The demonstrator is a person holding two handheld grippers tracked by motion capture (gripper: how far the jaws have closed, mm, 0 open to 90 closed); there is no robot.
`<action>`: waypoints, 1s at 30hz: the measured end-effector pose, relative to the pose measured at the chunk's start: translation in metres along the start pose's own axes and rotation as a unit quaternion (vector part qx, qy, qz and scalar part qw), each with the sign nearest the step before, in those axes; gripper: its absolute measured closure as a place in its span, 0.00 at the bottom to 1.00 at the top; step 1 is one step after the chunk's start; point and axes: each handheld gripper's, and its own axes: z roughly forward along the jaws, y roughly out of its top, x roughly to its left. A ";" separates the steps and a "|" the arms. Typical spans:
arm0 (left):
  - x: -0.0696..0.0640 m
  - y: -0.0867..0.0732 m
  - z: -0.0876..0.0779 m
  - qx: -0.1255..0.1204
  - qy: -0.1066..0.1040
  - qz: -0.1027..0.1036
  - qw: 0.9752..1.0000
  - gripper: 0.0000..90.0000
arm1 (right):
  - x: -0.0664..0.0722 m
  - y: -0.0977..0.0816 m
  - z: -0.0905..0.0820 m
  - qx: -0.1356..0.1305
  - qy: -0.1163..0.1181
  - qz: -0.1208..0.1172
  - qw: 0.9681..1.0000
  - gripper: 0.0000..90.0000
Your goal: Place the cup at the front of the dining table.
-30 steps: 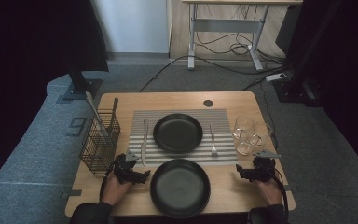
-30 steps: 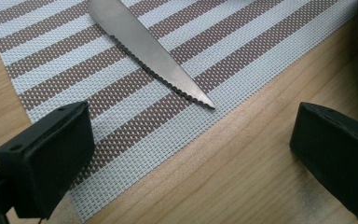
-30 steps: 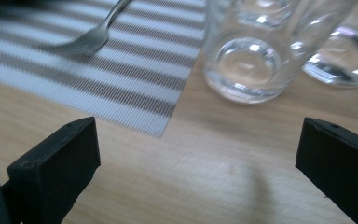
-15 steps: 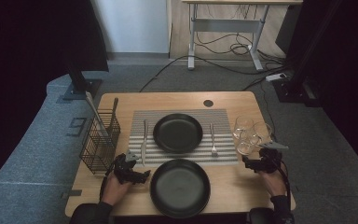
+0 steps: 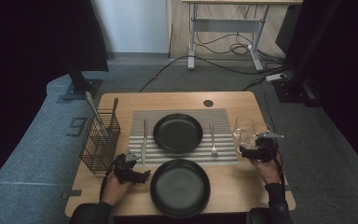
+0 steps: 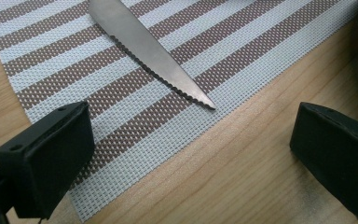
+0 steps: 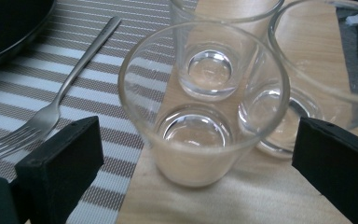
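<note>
The right gripper [image 5: 254, 151] sits near the right edge of the wooden tabletop [image 5: 242, 186], its black jaws spread wide on either side of the nearest clear drinking glass [image 7: 200, 105] without touching it. That glass stands upright half on the right border of the brown-and-white striped woven placemat [image 5: 223, 135] and half on bare wood, with two more clear glasses [image 7: 223, 51] close behind it, packed so tightly that it is hard to tell whether their walls touch. A silver metal fork [image 7: 51, 109] lies flat on the placemat just beside the glasses, tines toward the near edge. The left gripper [image 5: 133, 170] rests low toward the near left part of the tabletop, jaws also wide apart and holding nothing; between them lie the placemat's near left corner and the tip of a serrated silver table knife [image 6: 149, 51], which lies on the mat and points toward that corner. A round black plate [image 5: 178, 133] sits at the middle of the placemat, and a second round black plate [image 5: 180, 187] sits on bare wood at the near edge, just beside the left gripper. A black wire cutlery basket [image 5: 100, 142] stands by the left edge, with utensil handles sticking up out of it.
</note>
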 end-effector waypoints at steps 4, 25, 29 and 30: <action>0.000 0.000 0.000 0.000 0.000 0.000 1.000 0.00 | 0.002 0.006 0.006 0.001 -0.005 -0.003 1.000 0.05; 0.000 0.000 0.000 0.000 0.000 0.000 1.000 0.00 | 0.009 0.007 0.005 0.019 -0.024 -0.006 0.999 0.21; 0.000 0.000 0.000 0.000 0.000 0.000 1.000 0.00 | 0.009 -0.002 -0.005 0.017 -0.016 -0.011 1.000 0.21; 0.000 0.000 0.000 0.000 0.000 0.000 1.000 0.00 | 0.008 -0.005 -0.007 0.015 -0.013 -0.011 1.000 0.21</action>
